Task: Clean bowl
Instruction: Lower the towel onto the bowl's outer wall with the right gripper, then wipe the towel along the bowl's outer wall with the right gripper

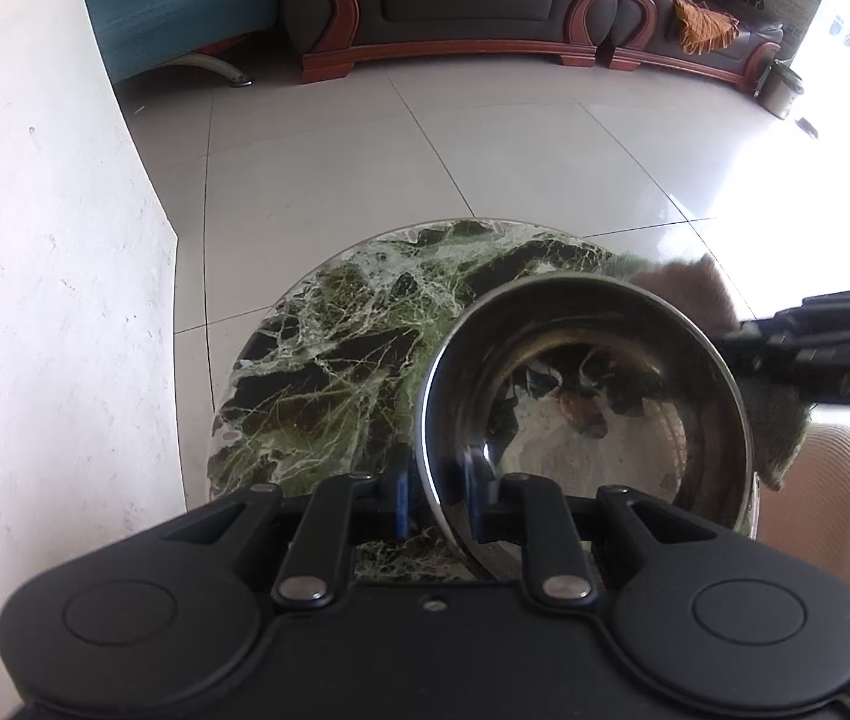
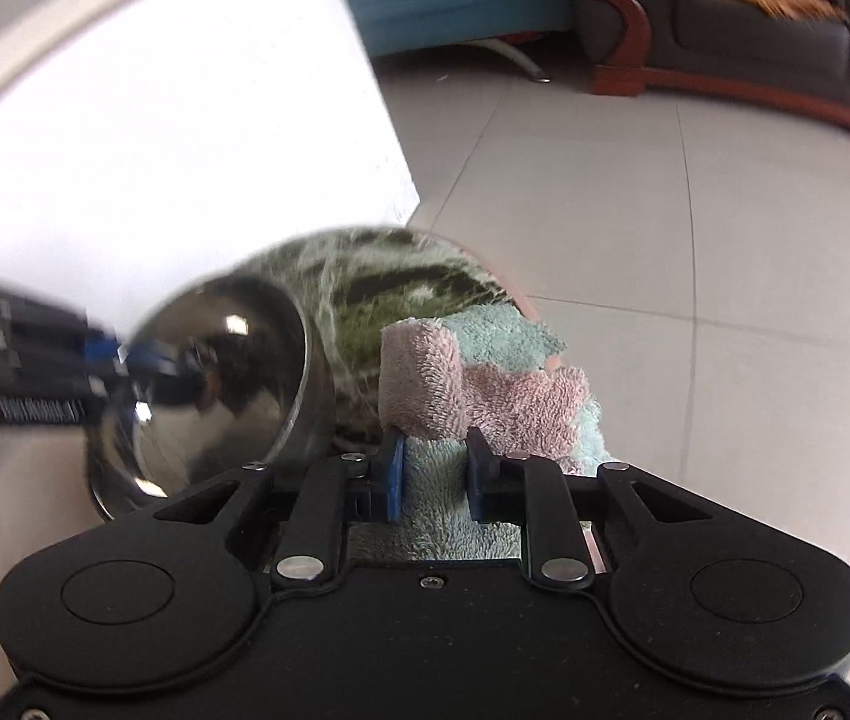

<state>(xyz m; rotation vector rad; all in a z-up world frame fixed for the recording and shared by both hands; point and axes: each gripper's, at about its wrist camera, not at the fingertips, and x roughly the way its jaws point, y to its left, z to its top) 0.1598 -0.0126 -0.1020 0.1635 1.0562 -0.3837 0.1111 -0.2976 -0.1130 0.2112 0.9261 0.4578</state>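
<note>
A shiny steel bowl [image 1: 586, 414] is held tilted above a round green marble table [image 1: 335, 360]. My left gripper [image 1: 438, 504] is shut on the bowl's near rim, one finger inside and one outside. My right gripper [image 2: 433, 480] is shut on a pink and pale green towel [image 2: 484, 384], just right of the bowl [image 2: 215, 384]. In the left wrist view the right gripper [image 1: 748, 354] and the towel [image 1: 694, 288] sit at the bowl's far right rim, outside it. In the right wrist view the left gripper [image 2: 125, 360] shows at the bowl's left rim.
A white wall [image 1: 35, 300] stands close on the left. A grey tiled floor [image 1: 425, 150] lies beyond the table. A dark sofa with red wood trim [image 1: 454, 0] and a teal chair [image 1: 173, 0] stand at the back. My beige-clad leg [image 1: 826, 510] is at the right.
</note>
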